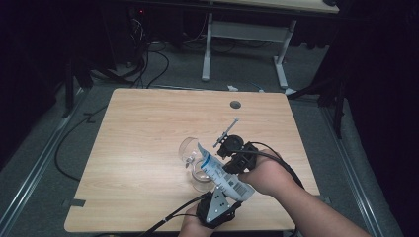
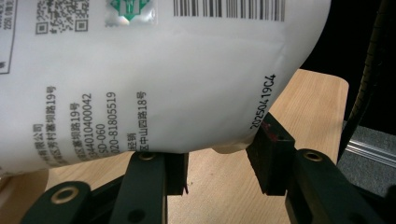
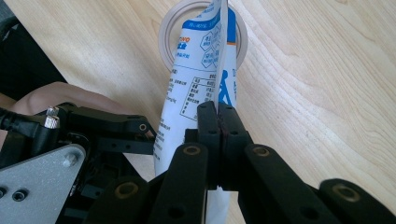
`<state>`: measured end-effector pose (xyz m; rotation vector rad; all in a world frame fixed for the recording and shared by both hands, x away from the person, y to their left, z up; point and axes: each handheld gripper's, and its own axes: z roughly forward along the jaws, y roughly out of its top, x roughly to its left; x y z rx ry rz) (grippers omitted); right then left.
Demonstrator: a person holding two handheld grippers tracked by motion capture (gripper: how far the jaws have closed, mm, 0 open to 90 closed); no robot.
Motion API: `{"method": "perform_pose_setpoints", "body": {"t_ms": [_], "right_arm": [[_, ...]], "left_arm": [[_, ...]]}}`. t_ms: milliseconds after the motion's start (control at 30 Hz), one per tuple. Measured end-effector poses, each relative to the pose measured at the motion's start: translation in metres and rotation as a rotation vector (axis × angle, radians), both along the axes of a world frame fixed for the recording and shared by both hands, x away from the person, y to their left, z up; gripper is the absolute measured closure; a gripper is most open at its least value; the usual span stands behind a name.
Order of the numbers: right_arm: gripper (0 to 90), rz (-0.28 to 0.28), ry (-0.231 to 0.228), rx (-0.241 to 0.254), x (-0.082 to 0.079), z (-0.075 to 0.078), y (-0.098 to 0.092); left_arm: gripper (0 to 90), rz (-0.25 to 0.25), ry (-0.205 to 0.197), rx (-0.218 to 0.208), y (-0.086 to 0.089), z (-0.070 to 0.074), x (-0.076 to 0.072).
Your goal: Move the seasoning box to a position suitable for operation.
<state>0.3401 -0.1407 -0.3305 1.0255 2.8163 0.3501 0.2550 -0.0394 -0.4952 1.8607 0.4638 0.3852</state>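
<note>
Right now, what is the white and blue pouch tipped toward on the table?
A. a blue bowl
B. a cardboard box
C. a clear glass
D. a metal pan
C: in the high view the pouch slants down with its open top at the rim of a clear glass, and the right claw view shows the pouch's upper end lying across the glass's round mouth.

The pale wooden table (image 1: 148, 148) is lit evenly from above, while the floor and room around it sink into near black. Shadows on that table are soft and faint. In the left gripper view the white printed plastic pouch (image 2: 154, 79) above the table glares bright, its near print slightly soft.
</note>
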Motion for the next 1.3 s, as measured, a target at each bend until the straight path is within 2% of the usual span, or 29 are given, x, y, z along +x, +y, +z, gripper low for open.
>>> {"method": "perform_pose_setpoints", "body": {"t_ms": [1300], "right_arm": [[90.0,0.021,-0.004,-0.006,0.0022,0.0046,0.0034]], "left_arm": [[61.6,-0.002,-0.010,-0.013,-0.0010,0.0057,0.0011]]}}
